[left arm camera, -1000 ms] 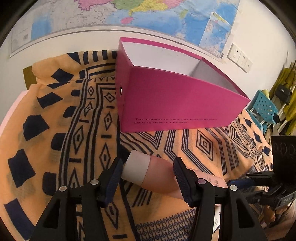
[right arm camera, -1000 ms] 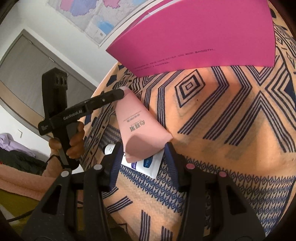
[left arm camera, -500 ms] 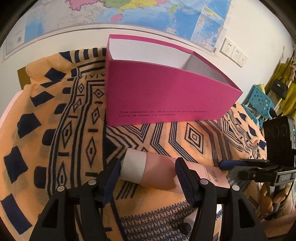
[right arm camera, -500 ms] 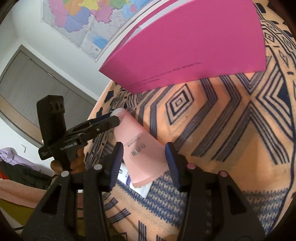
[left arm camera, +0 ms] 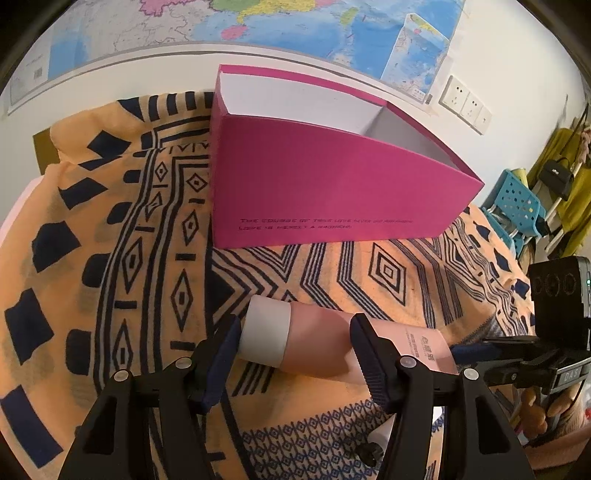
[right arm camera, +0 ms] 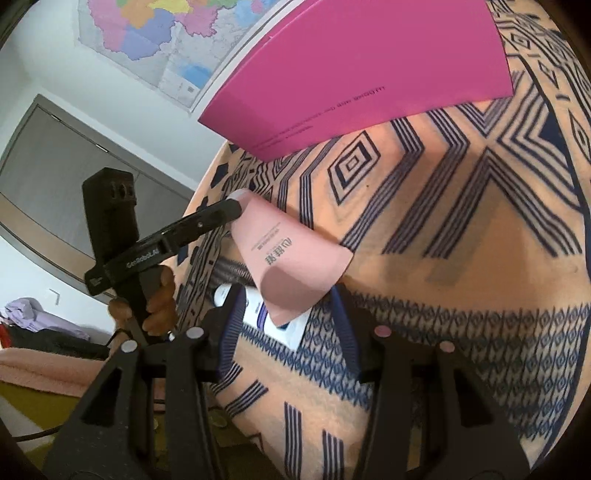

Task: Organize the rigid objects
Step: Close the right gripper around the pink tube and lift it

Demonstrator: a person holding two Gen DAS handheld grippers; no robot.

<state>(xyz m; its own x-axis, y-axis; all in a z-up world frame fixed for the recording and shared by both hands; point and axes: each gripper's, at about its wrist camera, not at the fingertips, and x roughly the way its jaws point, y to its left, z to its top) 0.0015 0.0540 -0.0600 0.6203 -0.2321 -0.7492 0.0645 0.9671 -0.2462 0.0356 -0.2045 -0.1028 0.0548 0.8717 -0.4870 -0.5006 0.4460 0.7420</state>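
A pink tube with a white cap (left arm camera: 317,338) lies on the patterned cloth in front of an open magenta box (left arm camera: 325,192). My left gripper (left arm camera: 295,354) is open, its fingers on either side of the tube's cap end. In the right wrist view the tube's flat end (right arm camera: 291,266) lies between the open fingers of my right gripper (right arm camera: 288,325), over a white and blue tube (right arm camera: 273,321). The left gripper (right arm camera: 177,240) shows there at the tube's far end. The magenta box (right arm camera: 369,70) stands beyond.
An orange cloth with dark blue patterns (left arm camera: 110,258) covers the table. A wall map (left arm camera: 258,29) and sockets (left arm camera: 465,105) are behind the box. A blue chair (left arm camera: 517,210) and hanging bags stand at the right. A grey door (right arm camera: 55,177) is at the left.
The left gripper has drawn back and shifted a little, so the box sits further right in its view. The right gripper tilted and dropped to the tube's flat end again. Both stay open.
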